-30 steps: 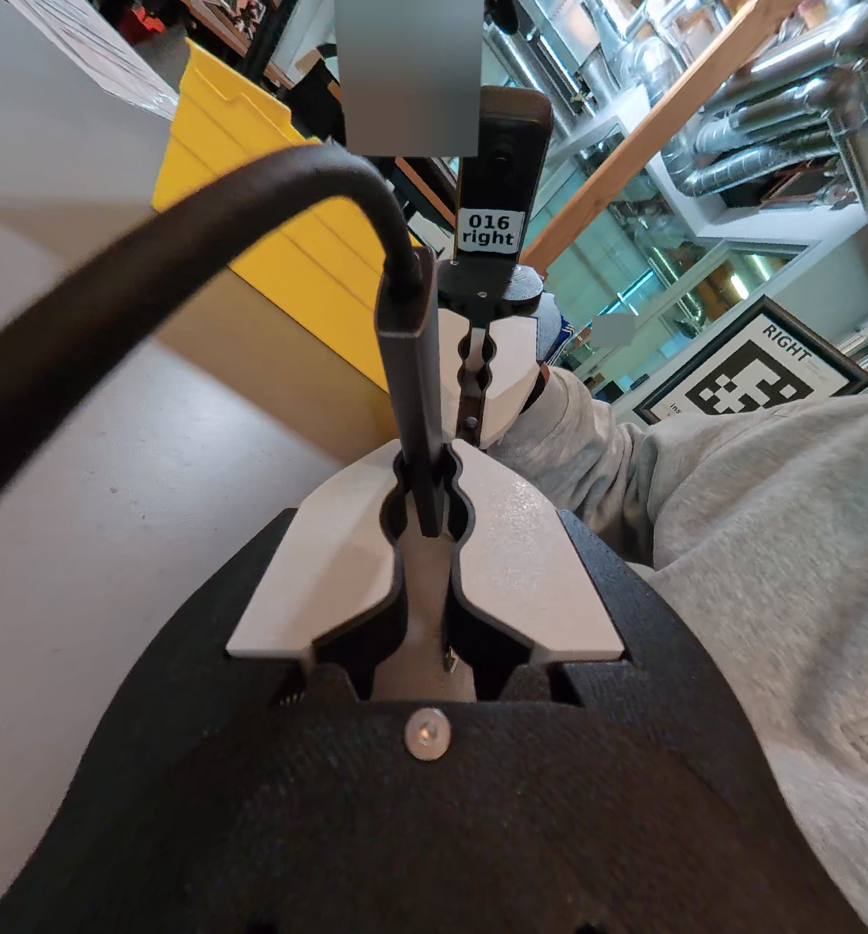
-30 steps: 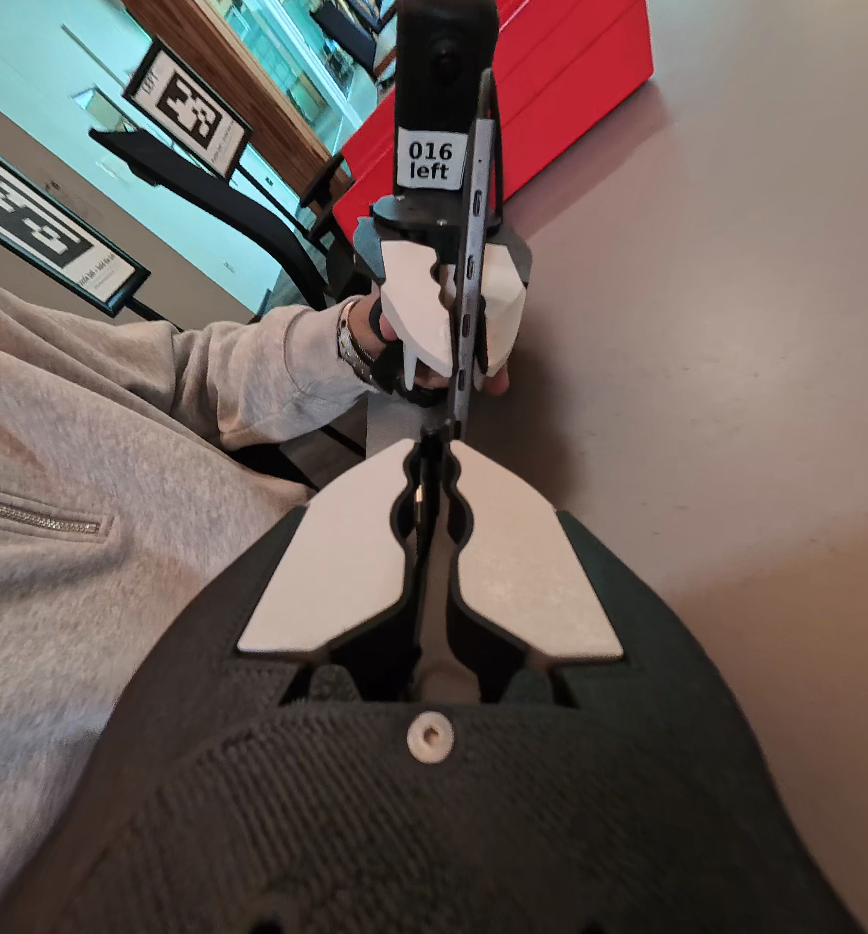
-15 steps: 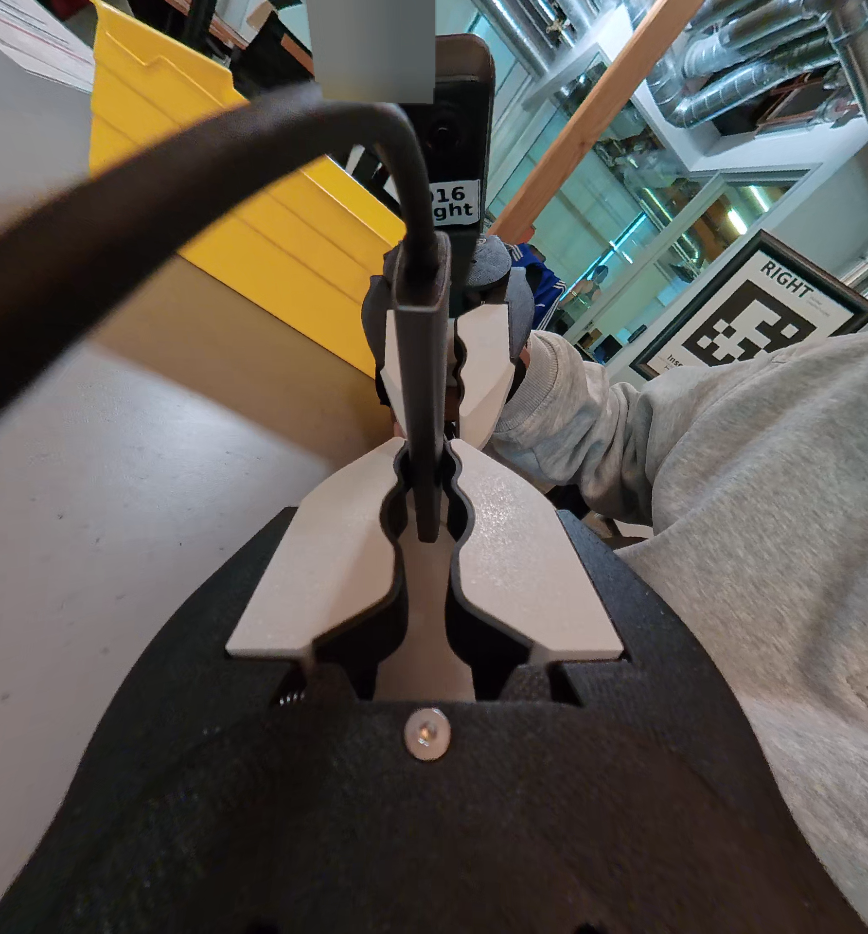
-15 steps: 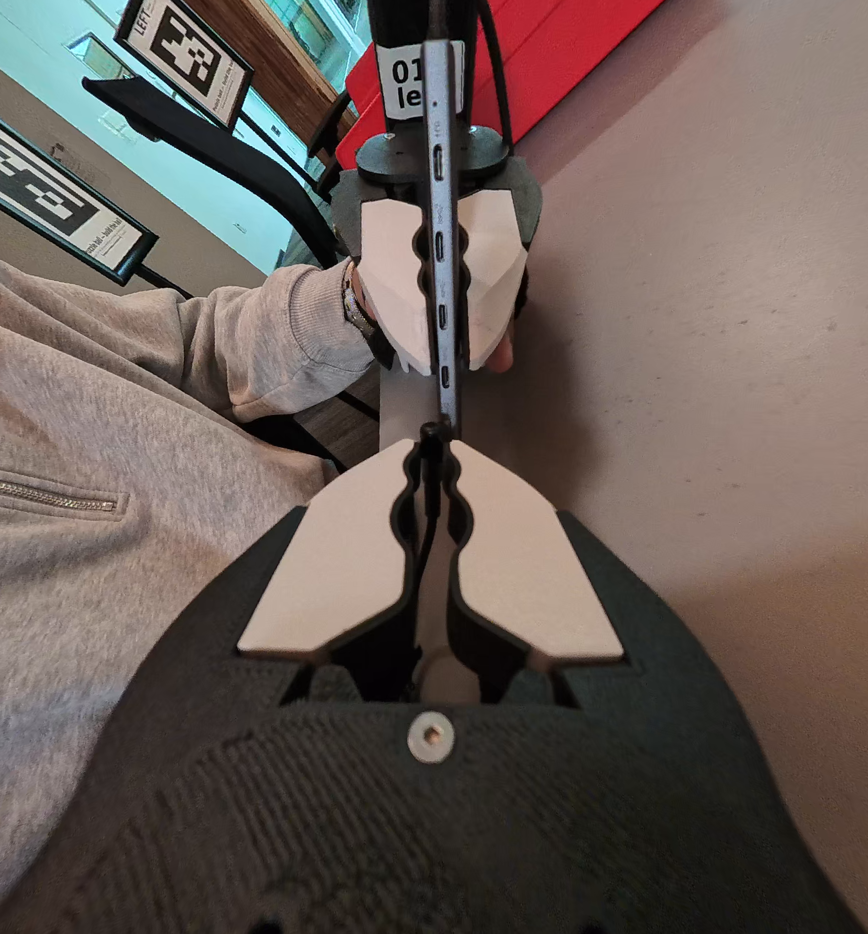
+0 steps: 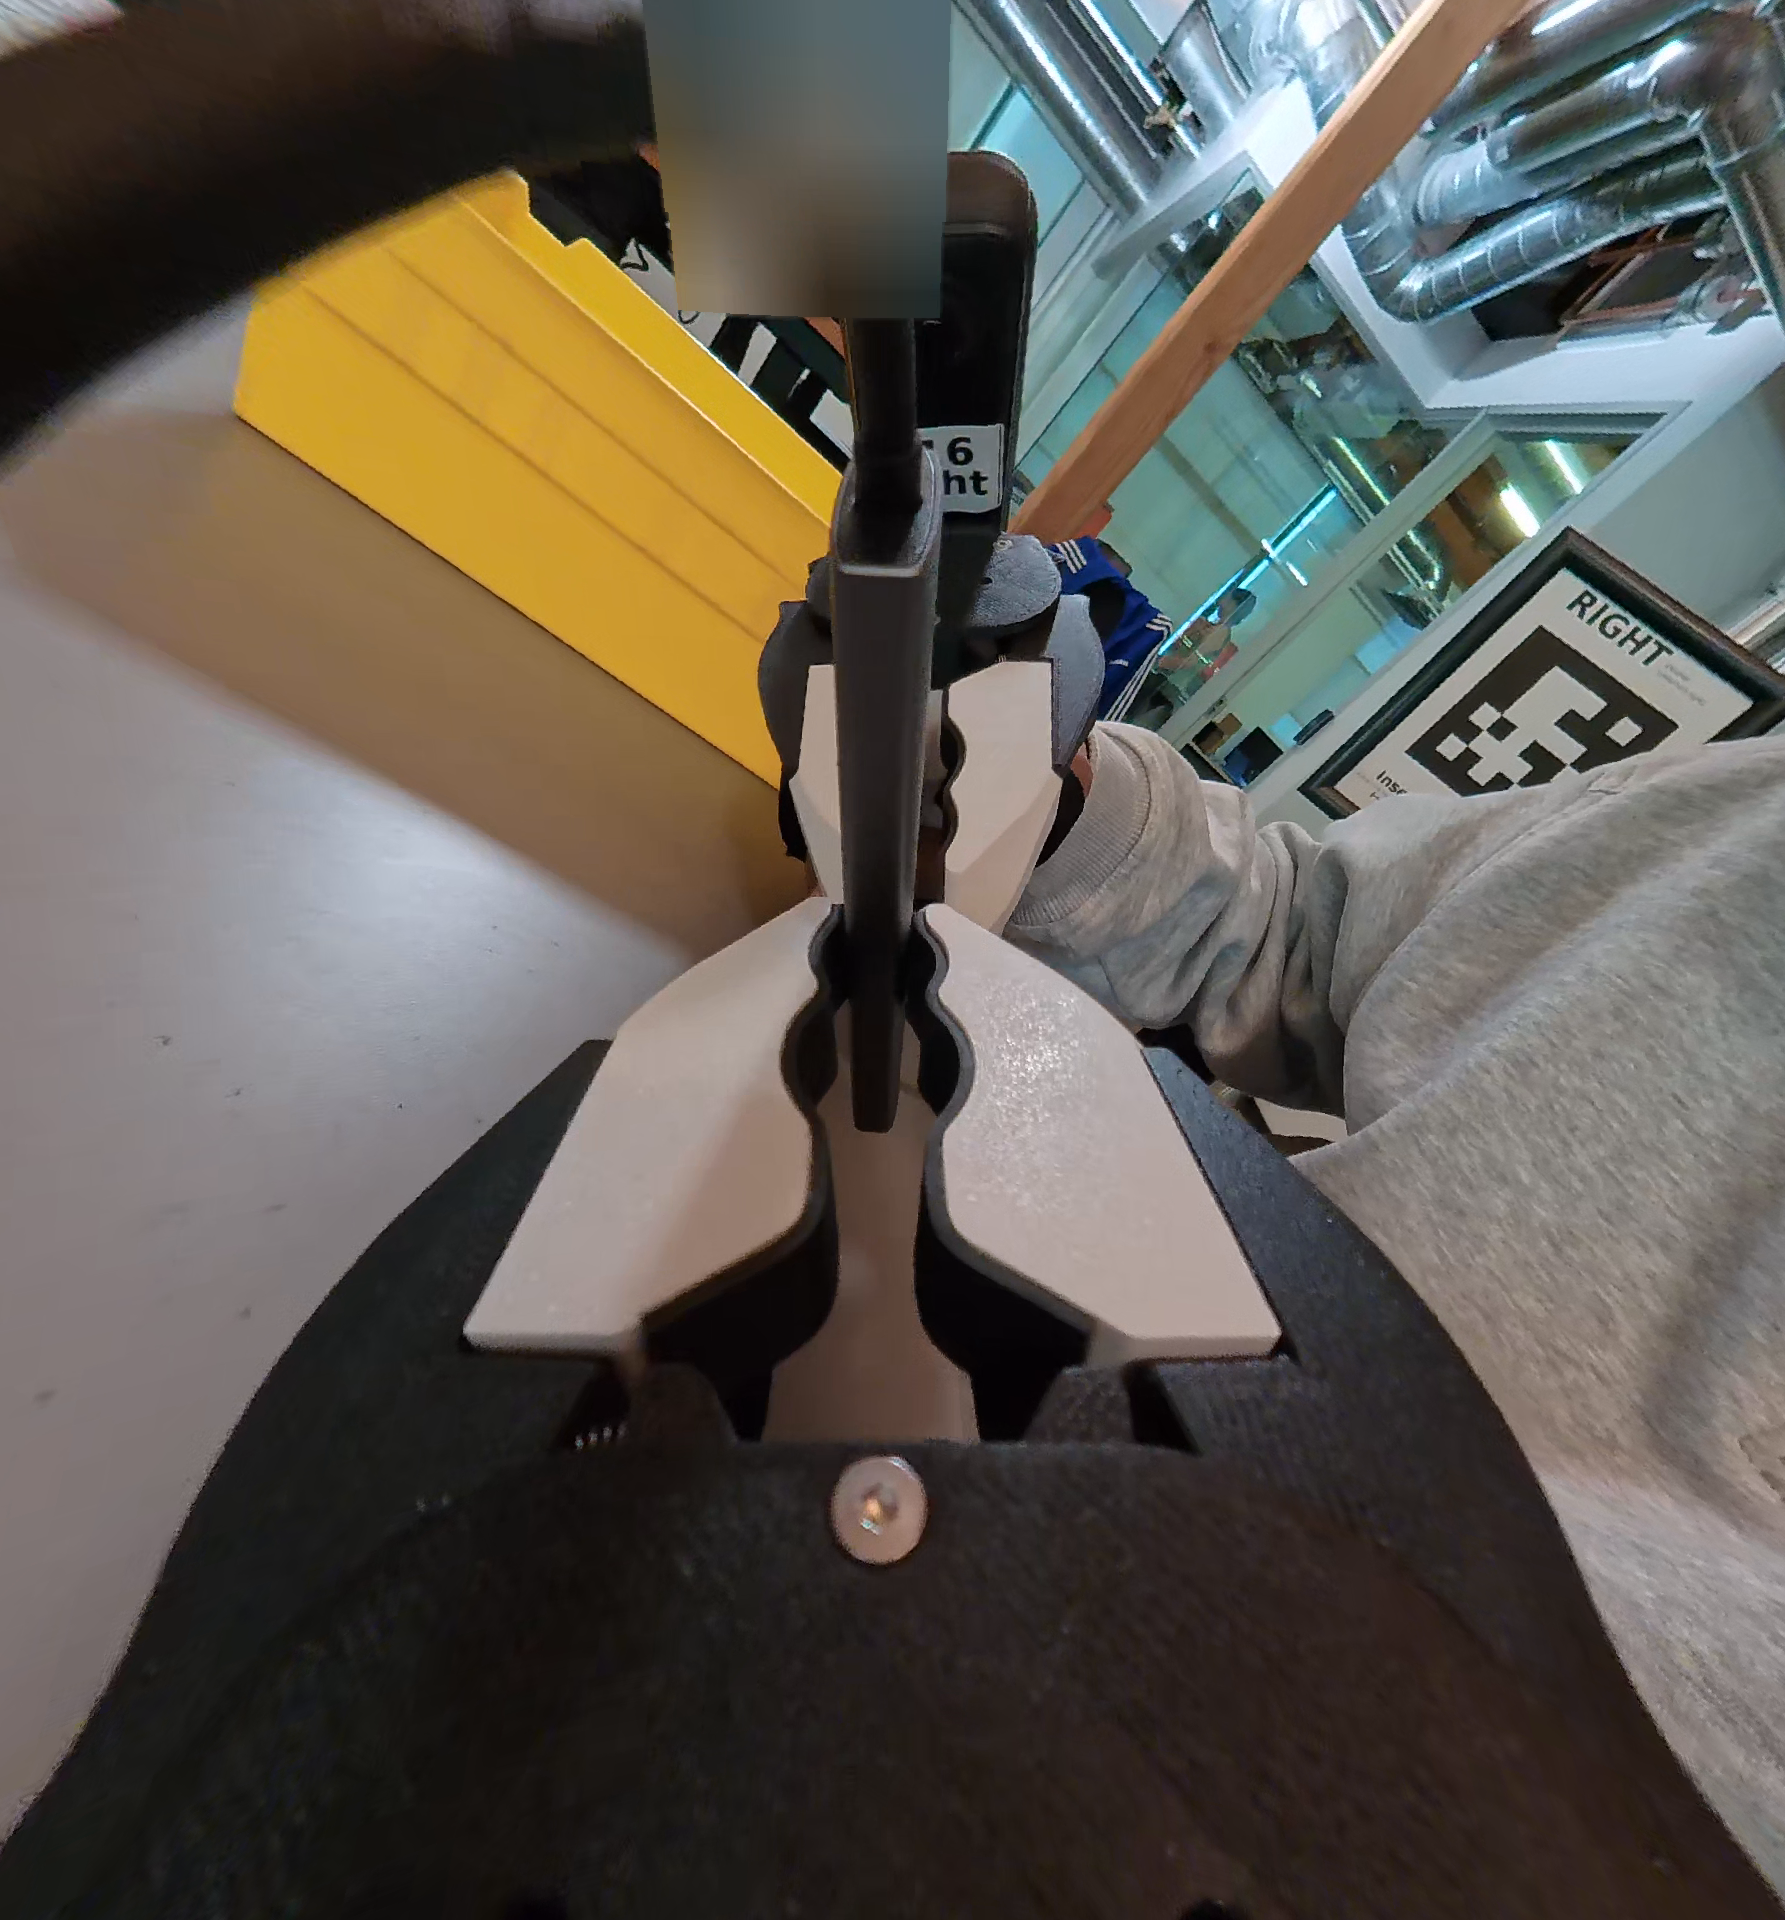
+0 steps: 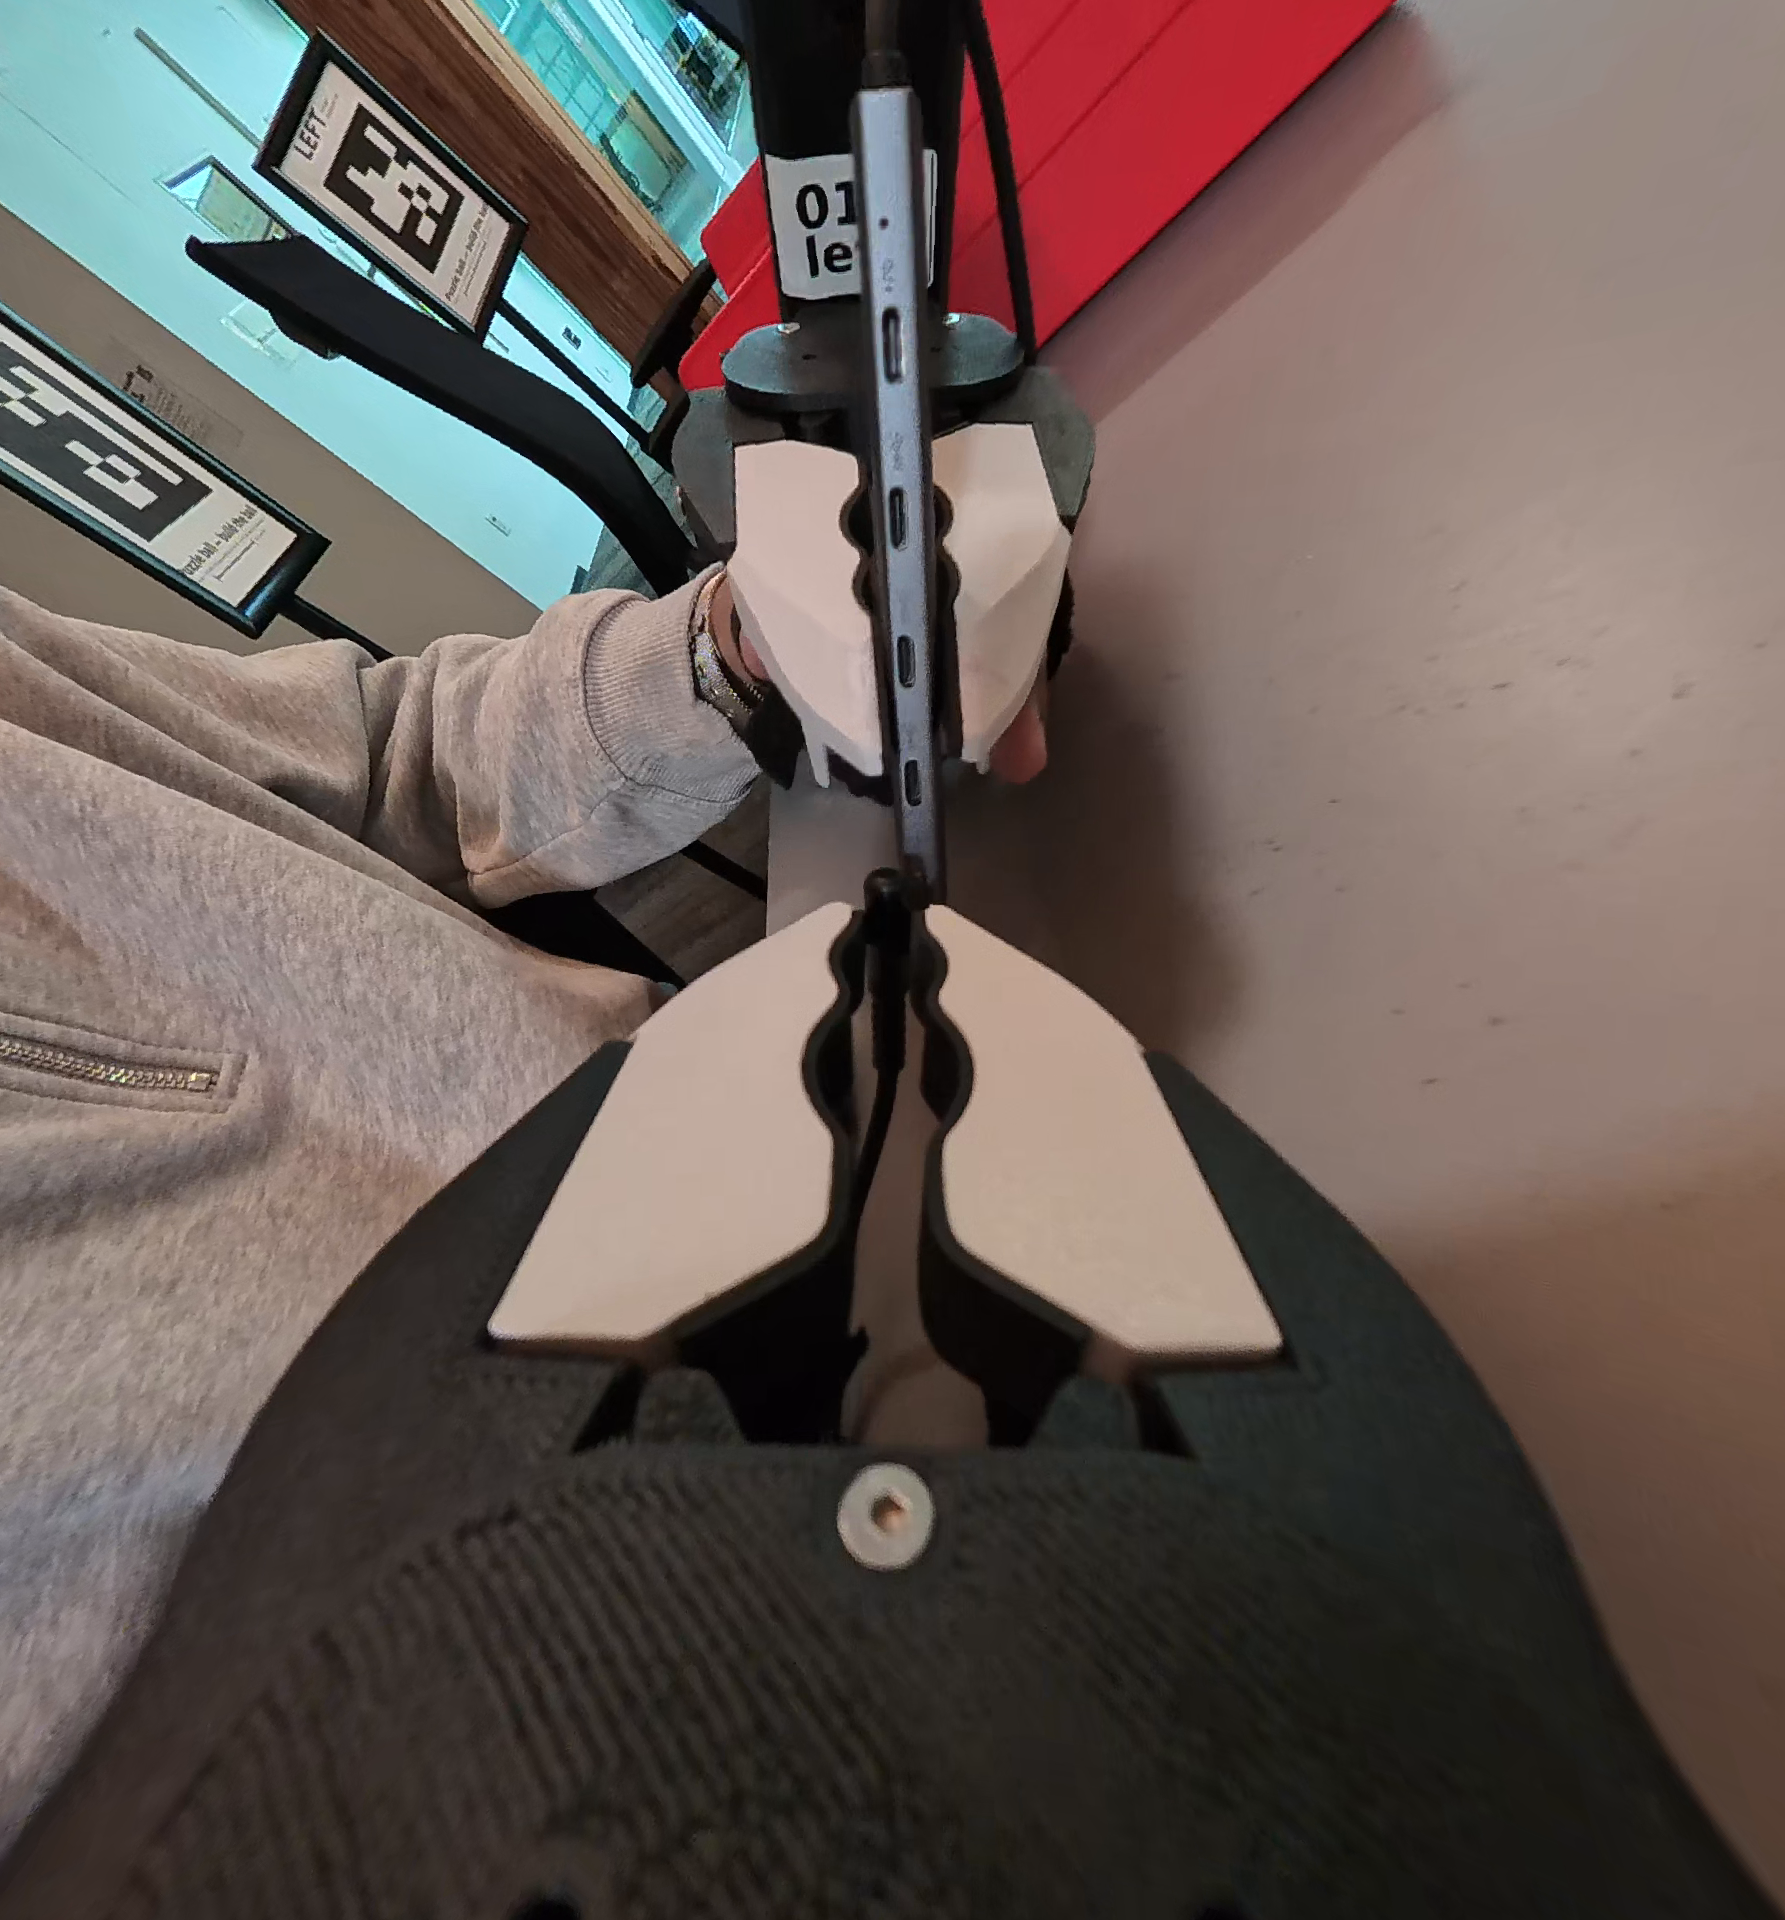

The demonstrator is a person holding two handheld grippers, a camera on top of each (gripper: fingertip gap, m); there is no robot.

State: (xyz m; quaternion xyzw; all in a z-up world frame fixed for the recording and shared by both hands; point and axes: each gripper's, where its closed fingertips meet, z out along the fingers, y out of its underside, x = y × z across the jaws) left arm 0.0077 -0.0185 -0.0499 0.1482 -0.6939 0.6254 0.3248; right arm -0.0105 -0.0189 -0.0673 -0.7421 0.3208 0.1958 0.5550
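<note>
Between both claws, left claw point(image 5: 875, 1023) pinches a grey hub point(image 5: 875, 831); only right view shows right claw point(image 6: 886, 1023) pinching its plug point(image 6: 886, 997).

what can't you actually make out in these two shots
- Left wrist view: the black cable from the grey hub is blurred and leaves the top-left edge.
- Right wrist view: the plug tip in the right gripper sits at the hub's end; whether it is seated cannot be told.
- Both views: the hub's broad faces are covered by the left gripper.
</note>
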